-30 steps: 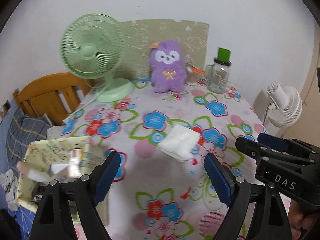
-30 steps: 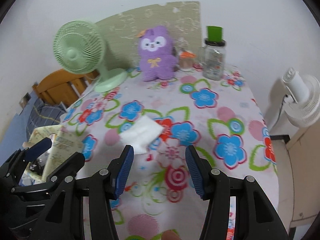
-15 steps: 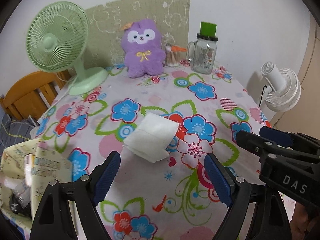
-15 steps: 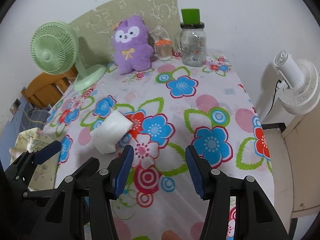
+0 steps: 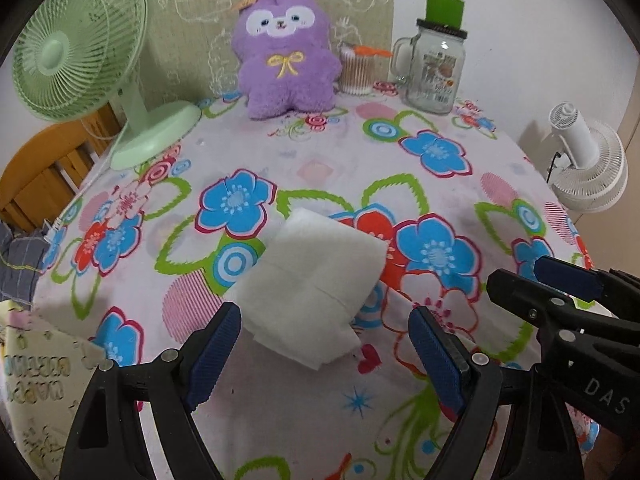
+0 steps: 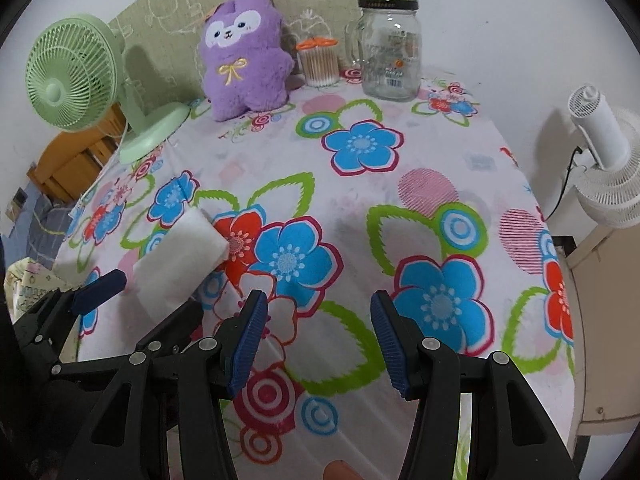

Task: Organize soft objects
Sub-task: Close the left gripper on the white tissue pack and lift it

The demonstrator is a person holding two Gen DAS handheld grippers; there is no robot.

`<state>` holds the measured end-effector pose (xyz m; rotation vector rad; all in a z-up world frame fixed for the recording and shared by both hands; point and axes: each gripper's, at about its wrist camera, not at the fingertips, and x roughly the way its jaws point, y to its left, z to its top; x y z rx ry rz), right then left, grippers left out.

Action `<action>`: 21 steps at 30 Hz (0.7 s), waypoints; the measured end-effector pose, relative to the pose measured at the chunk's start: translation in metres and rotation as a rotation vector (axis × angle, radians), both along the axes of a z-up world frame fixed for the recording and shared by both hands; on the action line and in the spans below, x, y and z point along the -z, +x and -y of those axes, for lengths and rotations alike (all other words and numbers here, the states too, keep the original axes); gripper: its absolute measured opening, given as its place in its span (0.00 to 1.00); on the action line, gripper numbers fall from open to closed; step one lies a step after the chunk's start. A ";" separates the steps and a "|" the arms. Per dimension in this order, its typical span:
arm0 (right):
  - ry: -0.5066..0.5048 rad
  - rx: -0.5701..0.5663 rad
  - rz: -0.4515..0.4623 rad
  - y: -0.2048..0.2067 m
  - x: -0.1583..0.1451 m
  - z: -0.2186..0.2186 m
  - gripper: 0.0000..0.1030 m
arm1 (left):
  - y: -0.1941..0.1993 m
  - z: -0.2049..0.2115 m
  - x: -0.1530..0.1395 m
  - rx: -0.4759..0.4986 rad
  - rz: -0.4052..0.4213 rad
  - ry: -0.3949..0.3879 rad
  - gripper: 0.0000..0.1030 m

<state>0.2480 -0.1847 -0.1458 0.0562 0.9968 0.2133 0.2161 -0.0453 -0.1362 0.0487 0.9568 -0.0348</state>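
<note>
A folded white cloth (image 5: 312, 280) lies flat on the flowered tablecloth (image 5: 320, 168), just ahead of my left gripper (image 5: 324, 344). That gripper is open, its blue pads wide apart on either side of the cloth's near corner, not touching it. A purple plush toy (image 5: 286, 54) sits upright at the table's far edge. In the right wrist view the cloth (image 6: 180, 256) lies to the left, and my right gripper (image 6: 318, 328) hovers open over bare tablecloth (image 6: 400, 184) with nothing between its pads. The plush (image 6: 244, 52) is far ahead of it.
A green desk fan (image 5: 76, 52) stands at the far left. A glass jar with a green lid (image 5: 436, 60) and a cotton-swab tub (image 5: 356, 68) stand at the back. A white fan (image 5: 588, 160) sits beyond the right edge. A wooden chair (image 5: 44, 172) and a patterned bag (image 5: 36, 392) are at left.
Both grippers have moved forward and down toward the table. The white cloth now lies close in front of the left gripper's pads. Neither gripper's opening has changed.
</note>
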 end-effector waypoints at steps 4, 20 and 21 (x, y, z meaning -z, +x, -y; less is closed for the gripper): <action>-0.002 -0.005 -0.007 0.007 0.005 -0.004 0.56 | 0.011 -0.004 0.010 -0.003 -0.035 -0.019 0.88; 0.004 -0.011 -0.026 0.023 0.015 -0.011 0.56 | 0.039 -0.021 0.033 -0.036 -0.064 -0.026 1.00; 0.006 -0.012 -0.026 0.023 0.014 -0.011 0.56 | 0.040 -0.021 0.034 -0.032 -0.061 -0.026 1.00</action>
